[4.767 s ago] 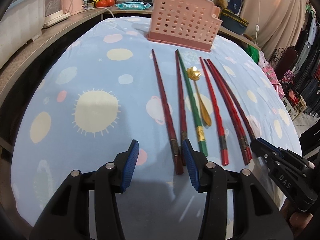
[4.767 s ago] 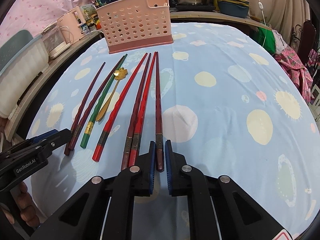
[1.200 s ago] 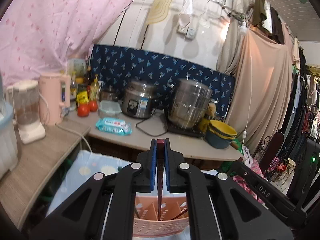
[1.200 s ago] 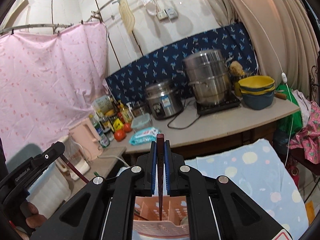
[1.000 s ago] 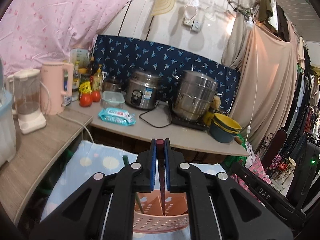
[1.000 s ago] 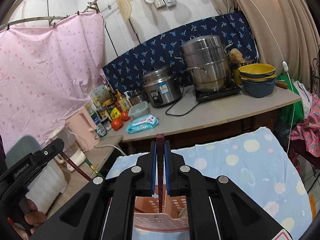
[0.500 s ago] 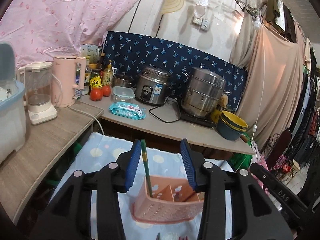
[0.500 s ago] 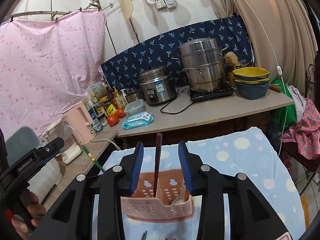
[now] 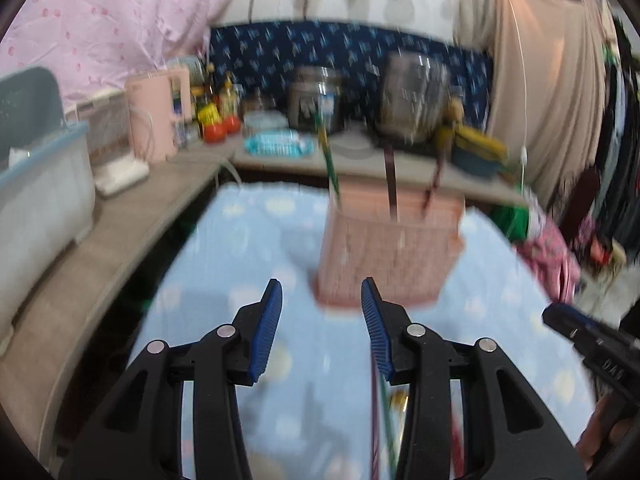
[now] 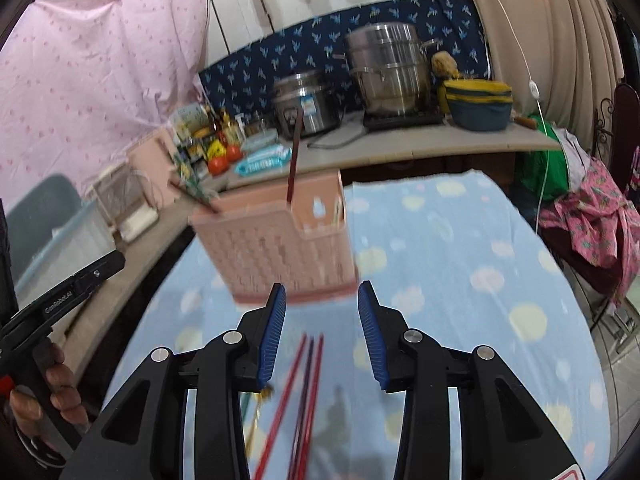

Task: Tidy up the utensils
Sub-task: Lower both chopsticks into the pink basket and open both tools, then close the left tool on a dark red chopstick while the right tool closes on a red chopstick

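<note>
The pink perforated basket (image 9: 388, 256) stands on the spotted blue cloth (image 9: 248, 248). A green chopstick (image 9: 330, 160) and two dark red ones (image 9: 390, 176) stand in it. My left gripper (image 9: 322, 320) hangs open and empty, short of the basket. In the right wrist view the basket (image 10: 280, 248) holds an upright dark red chopstick (image 10: 294, 160), and others lean at its left end. My right gripper (image 10: 322, 320) is open and empty above the red chopsticks (image 10: 304, 392) lying on the cloth. A gold spoon (image 10: 260, 400) lies beside them. The left wrist view is blurred.
Behind the table, a counter (image 10: 400, 140) carries a rice cooker (image 10: 306, 108), a steel pot (image 10: 390, 68), stacked bowls (image 10: 478, 104) and bottles. A pink kettle (image 9: 158, 116) and a plastic bin (image 9: 40, 196) sit on the left shelf. Clothes (image 10: 592, 224) hang at the right.
Both grippers were shut on dark red chopsticks over the basket; they opened and left them standing in it. Both have since drawn back and down, so the basket now sits ahead.
</note>
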A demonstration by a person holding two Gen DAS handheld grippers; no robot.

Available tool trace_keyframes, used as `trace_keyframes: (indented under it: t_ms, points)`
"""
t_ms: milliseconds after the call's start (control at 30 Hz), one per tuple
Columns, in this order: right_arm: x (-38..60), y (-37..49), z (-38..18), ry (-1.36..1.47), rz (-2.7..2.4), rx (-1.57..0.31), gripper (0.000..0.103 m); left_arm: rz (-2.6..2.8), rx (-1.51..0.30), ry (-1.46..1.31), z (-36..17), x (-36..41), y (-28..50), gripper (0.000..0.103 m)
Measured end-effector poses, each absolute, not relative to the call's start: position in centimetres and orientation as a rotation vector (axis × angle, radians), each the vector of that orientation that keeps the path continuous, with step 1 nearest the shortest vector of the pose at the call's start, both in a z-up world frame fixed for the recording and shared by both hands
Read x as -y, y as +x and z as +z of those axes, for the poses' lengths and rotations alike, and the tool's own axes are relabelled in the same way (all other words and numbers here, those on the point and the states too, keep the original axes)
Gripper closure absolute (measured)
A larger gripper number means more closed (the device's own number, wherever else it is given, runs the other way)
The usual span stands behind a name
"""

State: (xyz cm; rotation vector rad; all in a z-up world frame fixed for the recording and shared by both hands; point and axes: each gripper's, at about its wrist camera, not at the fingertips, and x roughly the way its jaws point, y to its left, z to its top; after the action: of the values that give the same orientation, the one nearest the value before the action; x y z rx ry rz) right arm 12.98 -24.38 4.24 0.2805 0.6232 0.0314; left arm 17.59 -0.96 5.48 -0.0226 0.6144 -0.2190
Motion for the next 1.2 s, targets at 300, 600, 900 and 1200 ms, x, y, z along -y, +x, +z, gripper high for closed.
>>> trace_keyframes:
  t_ms: [300, 600, 900, 1200]
  points:
    - [21.5, 6.0, -1.9, 0.184, -0.005, -0.76, 0.066, -0.22, -0.782, 0.025, -1.8, 1.0, 11.6, 0.064]
    - [19.3, 2.6, -6.1, 0.196, -0.002, -0.85, 0.067, -0.235, -0.868, 0.008, -4.8, 0.8, 8.4, 0.064]
    - [17.9, 2.4, -7.2, 0.195, 0.025, -0.876, 0.082, -0.252, -0.899, 0.008, -6.0, 1.4, 7.6, 0.064]
    - [17.2, 2.6, -7.4, 0.176, 0.033, -0.877, 0.088, -0.272, -0.901, 0.004, -6.0, 1.7, 7.4, 0.064]
